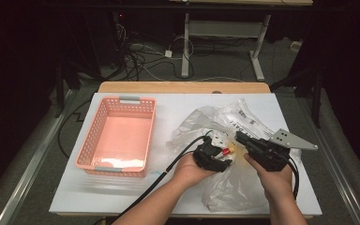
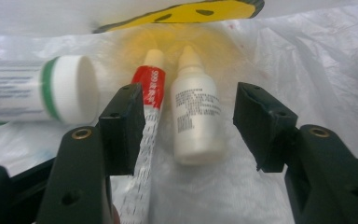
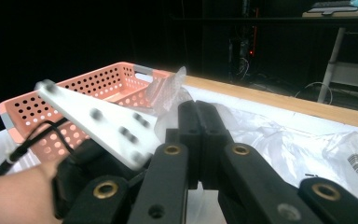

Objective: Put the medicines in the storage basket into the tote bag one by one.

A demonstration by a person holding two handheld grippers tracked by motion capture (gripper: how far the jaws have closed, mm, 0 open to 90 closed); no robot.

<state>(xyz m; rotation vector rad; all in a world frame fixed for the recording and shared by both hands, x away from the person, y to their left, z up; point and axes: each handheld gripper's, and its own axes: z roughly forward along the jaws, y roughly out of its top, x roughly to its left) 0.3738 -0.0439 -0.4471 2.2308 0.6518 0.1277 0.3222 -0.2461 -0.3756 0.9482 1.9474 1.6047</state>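
A clear plastic bag [image 1: 243, 117] lies crumpled on the white table top [image 1: 122, 192]. My left gripper [image 1: 221, 153] reaches into its mouth, and in the left gripper view it [image 2: 189, 100] stands open. Between its jaws lie a small white dropper bottle [image 2: 196, 114] and a red-and-white tube [image 2: 150, 93]; the tube rests against the left jaw. A white bottle with green bands [image 2: 42, 88] lies to the left. My right gripper [image 1: 240, 137] has its jaws pressed together [image 3: 198, 109] on the bag's edge [image 3: 168, 88], holding it raised.
An empty pink plastic basket [image 1: 89, 136] stands on the left half of the table, also seen in the right gripper view [image 3: 98, 79]. A yellow object with black marks [image 2: 182, 11] lies inside the bag beyond the bottles. Cables trail from both grippers toward the table's near edge.
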